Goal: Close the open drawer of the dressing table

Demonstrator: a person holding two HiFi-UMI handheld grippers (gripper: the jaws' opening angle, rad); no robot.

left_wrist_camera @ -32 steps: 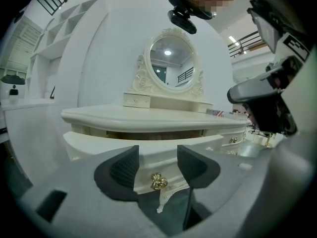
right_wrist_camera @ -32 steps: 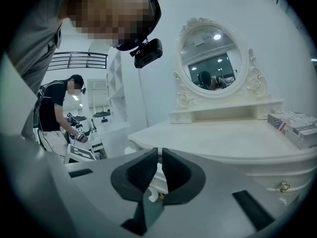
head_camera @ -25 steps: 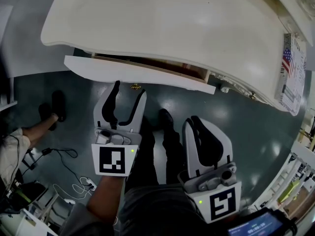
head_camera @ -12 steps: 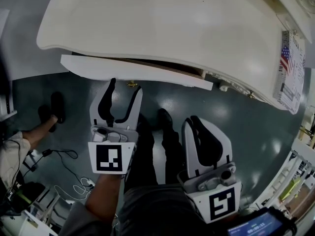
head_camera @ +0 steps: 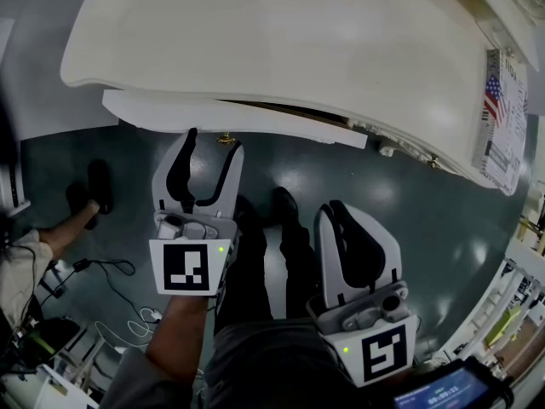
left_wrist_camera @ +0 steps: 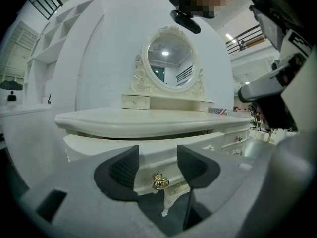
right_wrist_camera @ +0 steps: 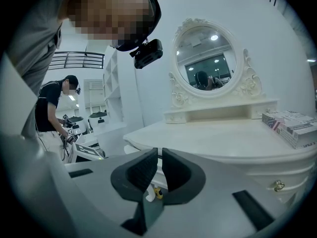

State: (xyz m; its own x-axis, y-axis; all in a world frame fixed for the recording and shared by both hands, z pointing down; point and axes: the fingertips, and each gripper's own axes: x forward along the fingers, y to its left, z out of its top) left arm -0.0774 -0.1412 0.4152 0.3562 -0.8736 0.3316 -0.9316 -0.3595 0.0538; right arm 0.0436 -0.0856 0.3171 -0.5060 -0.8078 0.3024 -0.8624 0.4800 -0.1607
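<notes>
Cream drawer [head_camera: 230, 116] juts slightly from under the desk [head_camera: 281, 32] top. Our left hand-held gripper [head_camera: 211, 141], jaws apart, sits at its front, flanking the gold handle [left_wrist_camera: 159, 181]. Our right hand-held gripper [right_wrist_camera: 159, 157] hangs back, jaws nearly together, empty.

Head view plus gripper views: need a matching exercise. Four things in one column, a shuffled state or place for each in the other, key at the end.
Things:
1. left gripper
2. right gripper
3. drawer
4. flag-printed booklet

States or places:
A. lying at the right end of the tabletop
B. jaws apart, gold handle showing between them
C. sticking out slightly from under the tabletop
D. jaws together, nothing between them

Pairs: 1-B, 2-D, 3-C, 4-A
</notes>
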